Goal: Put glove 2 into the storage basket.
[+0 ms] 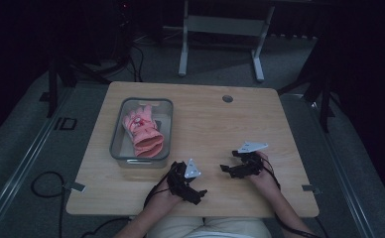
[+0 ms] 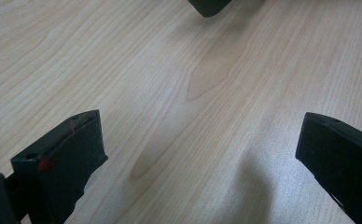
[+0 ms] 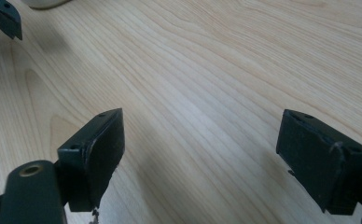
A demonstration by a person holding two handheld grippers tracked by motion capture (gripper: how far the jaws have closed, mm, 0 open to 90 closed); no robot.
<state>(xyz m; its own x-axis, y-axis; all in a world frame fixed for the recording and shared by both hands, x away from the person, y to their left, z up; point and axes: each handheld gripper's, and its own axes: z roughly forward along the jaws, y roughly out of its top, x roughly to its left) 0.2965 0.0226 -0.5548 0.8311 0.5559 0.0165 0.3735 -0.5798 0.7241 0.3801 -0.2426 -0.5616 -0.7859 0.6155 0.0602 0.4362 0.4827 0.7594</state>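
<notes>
My light wooden table (image 1: pixel 215 124) has a round grey cable hole (image 1: pixel 227 98) near its far edge. Beyond it I see a grey metal frame (image 1: pixel 220 29) standing on the grey floor (image 1: pixel 27 163).

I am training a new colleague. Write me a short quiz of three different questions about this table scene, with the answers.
1. True or false: the pink fabric glove lies inside the clear plastic rectangular container.
2. Which gripper is nearer to the container? A) left gripper B) right gripper
3. Fill in: in both gripper views, the black jaws stand wide ____ above the light wooden table.

Key
1. True.
2. A, the left gripper.
3. Open; the right gripper holds nothing, and neither does the left.
</notes>
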